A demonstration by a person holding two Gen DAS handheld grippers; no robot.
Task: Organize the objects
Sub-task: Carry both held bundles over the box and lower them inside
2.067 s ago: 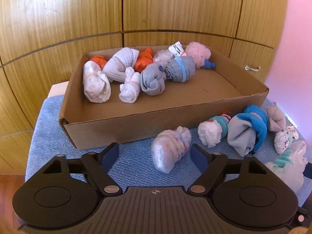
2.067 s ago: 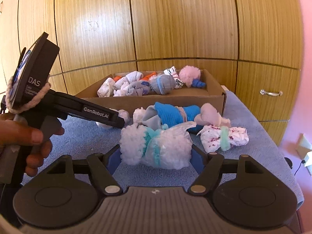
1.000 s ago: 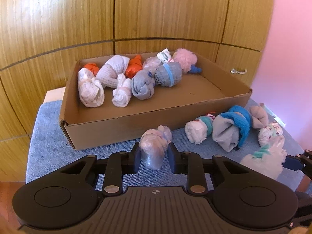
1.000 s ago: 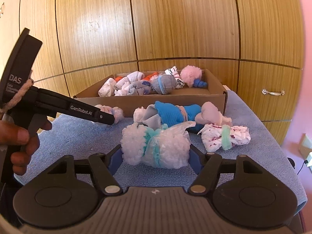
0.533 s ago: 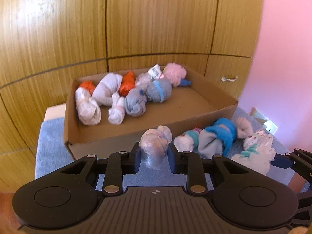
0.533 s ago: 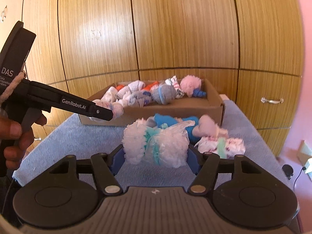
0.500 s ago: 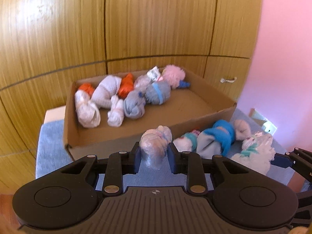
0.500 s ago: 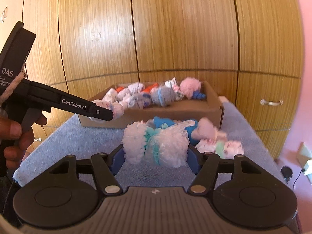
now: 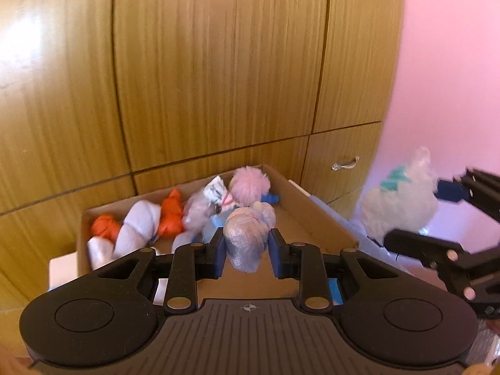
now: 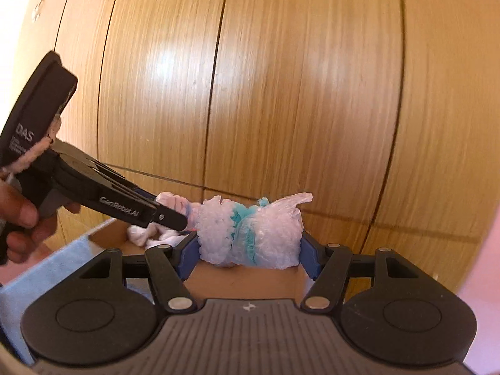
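Observation:
My left gripper (image 9: 247, 256) is shut on a pale lilac sock roll (image 9: 248, 237), held in the air over the cardboard box (image 9: 315, 212). Several rolled socks lie along the box's far side, among them an orange one (image 9: 170, 215) and a fluffy pink one (image 9: 250, 186). My right gripper (image 10: 248, 250) is shut on a fluffy white sock bundle with a teal band (image 10: 250, 229), lifted above the box's near wall (image 10: 243, 282). That same bundle (image 9: 400, 200) shows at the right of the left wrist view. In the right wrist view the left gripper (image 10: 175, 218) is at the left, held by a hand (image 10: 18, 218).
Wooden cupboard doors (image 9: 218, 78) stand close behind the box, one with a small metal handle (image 9: 345, 164). A pink wall (image 9: 443, 78) is at the right. A blue cloth (image 10: 40, 275) covers the surface under the box.
Both grippers have risen from the blue cloth with their sock bundles and moved forward over the box. The loose socks on the cloth have dropped out of view.

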